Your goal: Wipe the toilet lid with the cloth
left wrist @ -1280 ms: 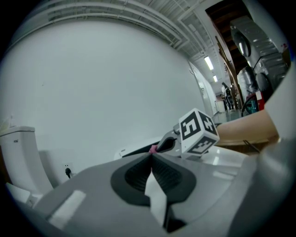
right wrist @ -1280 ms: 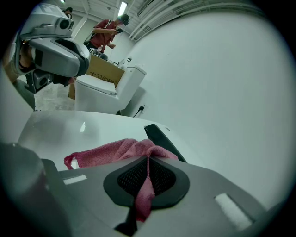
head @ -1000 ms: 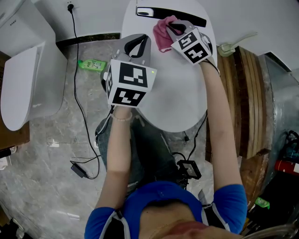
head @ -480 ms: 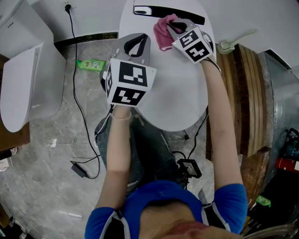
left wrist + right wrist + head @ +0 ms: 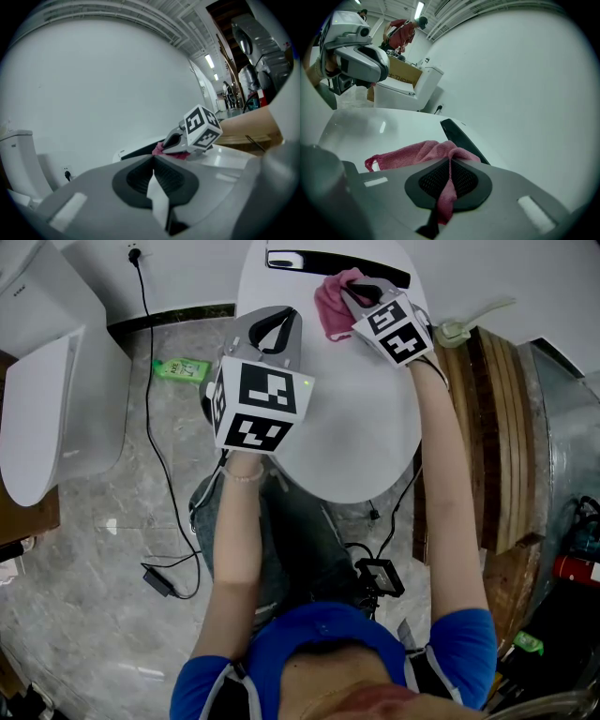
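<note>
Both arms stretch forward from the shoulders, the left arm (image 5: 232, 559) bent less far out than the right arm (image 5: 448, 512), which reaches further ahead. The left hand-held gripper (image 5: 273, 330) hangs with its marker cube turned up toward the head, its jaws pressed together with nothing between them. The right hand-held gripper (image 5: 354, 292) points forward and to the left, its jaws clamped on a fold of the pink cloth (image 5: 330, 307).

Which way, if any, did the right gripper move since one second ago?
Yes: right gripper, shut on the cloth, slid slightly right along the black bar.
</note>
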